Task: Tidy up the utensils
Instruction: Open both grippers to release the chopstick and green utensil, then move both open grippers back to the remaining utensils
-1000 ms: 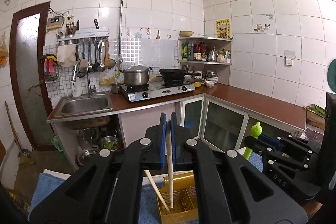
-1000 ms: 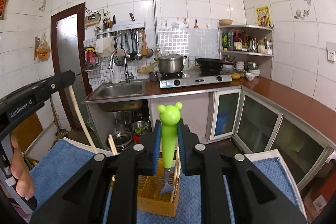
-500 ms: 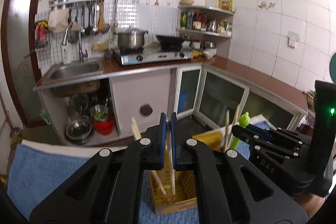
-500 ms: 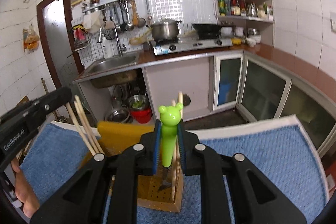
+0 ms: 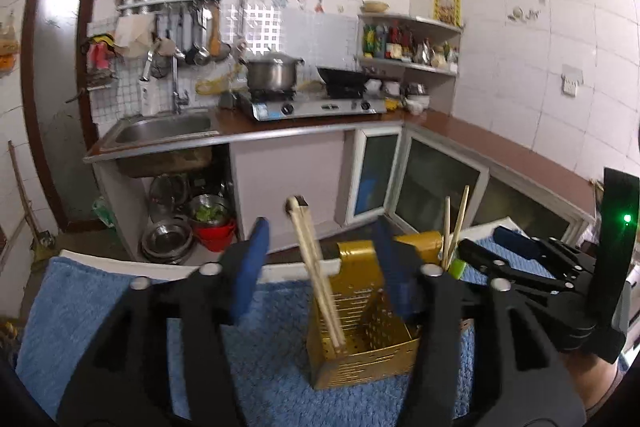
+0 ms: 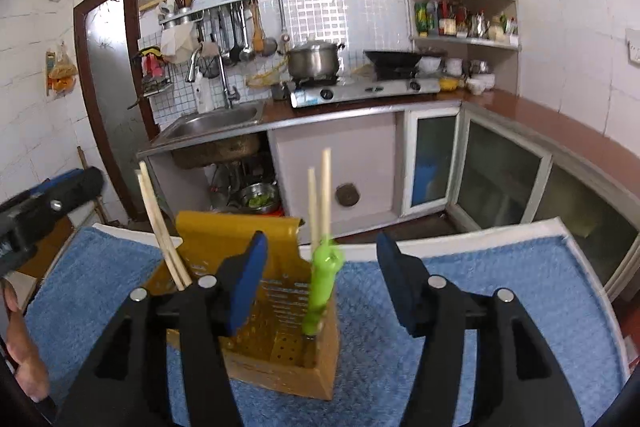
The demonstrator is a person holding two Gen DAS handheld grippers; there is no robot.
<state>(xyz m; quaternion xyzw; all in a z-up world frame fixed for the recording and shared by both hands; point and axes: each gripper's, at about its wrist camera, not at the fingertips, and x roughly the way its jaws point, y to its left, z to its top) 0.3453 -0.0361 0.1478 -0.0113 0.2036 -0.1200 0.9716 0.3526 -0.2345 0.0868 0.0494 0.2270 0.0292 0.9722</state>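
A yellow perforated utensil holder [image 5: 362, 331] [image 6: 280, 311] stands on a blue towel [image 5: 100, 307] [image 6: 500, 287]. My left gripper [image 5: 320, 267] is opening; a pair of wooden chopsticks [image 5: 316, 275] leans free between its jaws, tips down in the holder. My right gripper [image 6: 320, 279] is opening too; the green bear-handled utensil [image 6: 322, 283] stands in the holder between its pads, untouched. A second chopstick pair [image 6: 320, 199] [image 5: 454, 223] stands behind it. The left pair of chopsticks [image 6: 162, 231] shows in the right wrist view as well.
Beyond the towel's far edge runs a kitchen counter with a sink [image 5: 160, 127], a stove with a pot [image 5: 272, 75] and a wok [image 6: 394, 61], and glass-door cabinets [image 6: 432, 163]. Steel bowls [image 5: 168, 239] sit under the sink. The other gripper [image 5: 560, 279] shows at right.
Both grippers sank toward the holder and their jaws spread apart, letting go of the chopsticks and the green utensil, which now stand in the holder.
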